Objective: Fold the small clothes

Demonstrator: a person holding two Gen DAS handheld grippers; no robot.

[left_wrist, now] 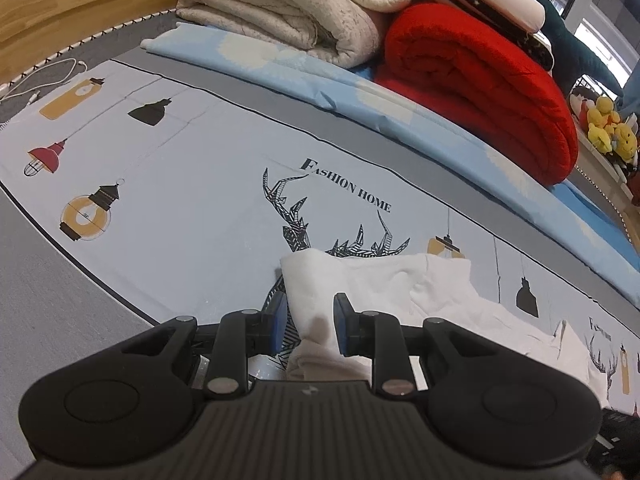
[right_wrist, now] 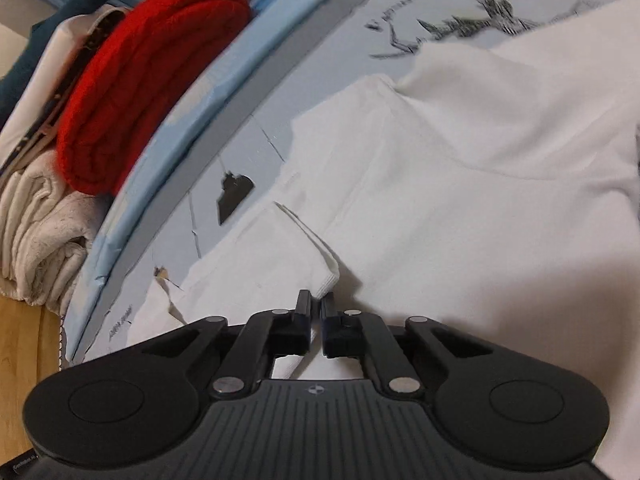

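On the left, the left gripper points down at the bed sheet printed with lamps and a deer, its blue pads standing apart with a bunched corner of the white garment between them; the cloth fills the gap, but whether the pads actually press on it I cannot tell. The garment spreads rightward from there across the sheet, rumpled, with a raised flap and loose edges, well short of the folded red blanket and cream quilt stacked at the far side. On the right, the right gripper has its jaws pinched together on a small hemmed corner of the same white garment. By my judgement the fold is barely begun: both corners are engaged, yet the cloth lies open and creased, so the folding and smoothing are all left.
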